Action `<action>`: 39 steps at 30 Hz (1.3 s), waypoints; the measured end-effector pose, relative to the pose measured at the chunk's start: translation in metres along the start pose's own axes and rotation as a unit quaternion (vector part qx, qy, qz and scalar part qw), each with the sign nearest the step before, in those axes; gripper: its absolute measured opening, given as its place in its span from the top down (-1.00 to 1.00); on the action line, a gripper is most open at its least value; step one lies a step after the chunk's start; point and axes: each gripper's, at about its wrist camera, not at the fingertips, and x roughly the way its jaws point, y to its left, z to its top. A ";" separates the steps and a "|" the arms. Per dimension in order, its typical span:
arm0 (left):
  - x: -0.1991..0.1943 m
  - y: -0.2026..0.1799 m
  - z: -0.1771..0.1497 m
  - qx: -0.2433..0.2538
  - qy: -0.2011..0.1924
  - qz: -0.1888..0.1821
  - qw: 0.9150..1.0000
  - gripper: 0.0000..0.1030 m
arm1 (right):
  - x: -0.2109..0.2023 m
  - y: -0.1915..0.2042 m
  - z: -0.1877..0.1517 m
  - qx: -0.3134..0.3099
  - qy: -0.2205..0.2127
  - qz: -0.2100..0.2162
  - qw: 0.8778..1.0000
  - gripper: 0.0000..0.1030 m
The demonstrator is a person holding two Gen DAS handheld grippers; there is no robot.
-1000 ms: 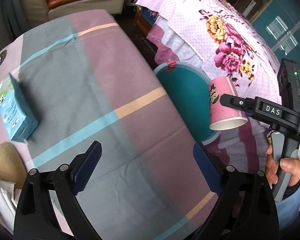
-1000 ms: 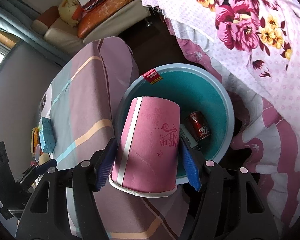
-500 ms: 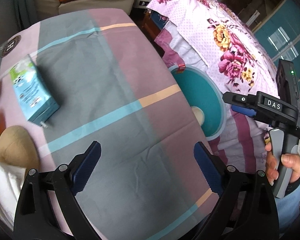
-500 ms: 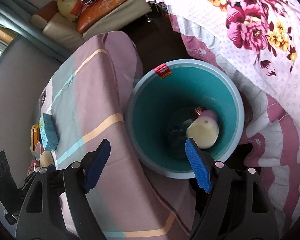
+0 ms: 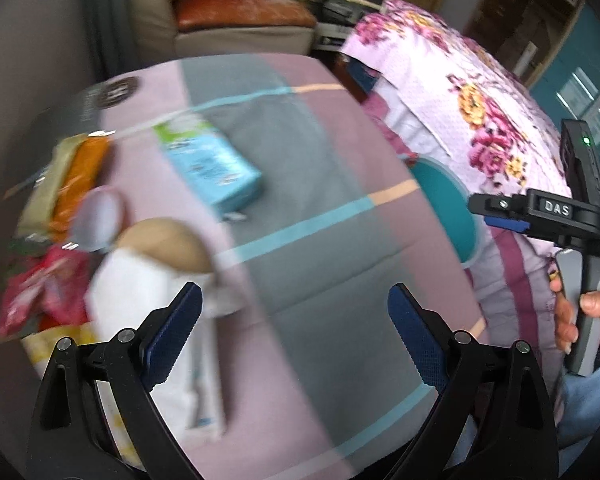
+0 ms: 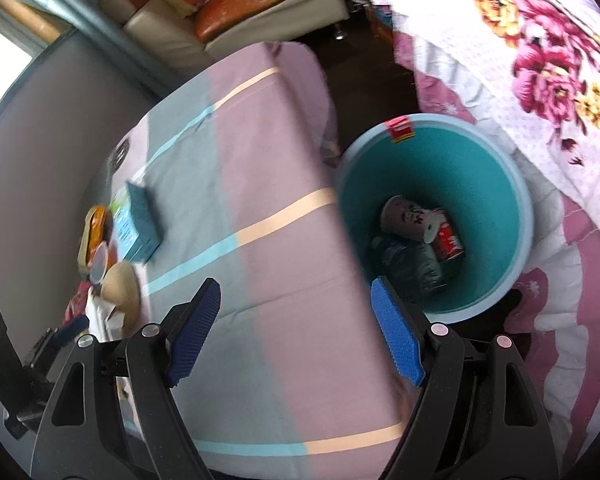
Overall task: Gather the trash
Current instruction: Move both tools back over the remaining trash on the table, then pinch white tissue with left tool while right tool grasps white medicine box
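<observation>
A teal bin (image 6: 488,168) stands on the floor beside the table; it also shows in the left wrist view (image 5: 448,200). Inside lie the pink paper cup (image 6: 408,218), a red can (image 6: 448,242) and a dark plastic bottle (image 6: 416,262). My right gripper (image 6: 296,332) is open and empty above the table edge, left of the bin. My left gripper (image 5: 294,336) is open and empty over the table. A blue carton (image 5: 208,164), a tan bowl (image 5: 168,244), white paper (image 5: 140,292), a red wrapper (image 5: 40,292) and an orange packet (image 5: 80,176) lie at the table's left.
The table wears a pink, grey and teal striped cloth (image 5: 320,240). A bed with a floral cover (image 5: 480,100) stands right of the bin. A sofa (image 5: 240,20) is at the back. The right gripper's body and the hand on it show in the left wrist view (image 5: 572,220).
The right gripper opened and the pink cup dropped into the bin, then it swung left over the table. The left gripper turned left, bringing the pile of trash into view.
</observation>
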 end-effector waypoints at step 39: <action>-0.027 0.095 -0.041 -0.057 -0.034 0.020 0.998 0.70 | 0.053 0.129 -0.032 -0.121 0.072 0.015 0.990 -0.44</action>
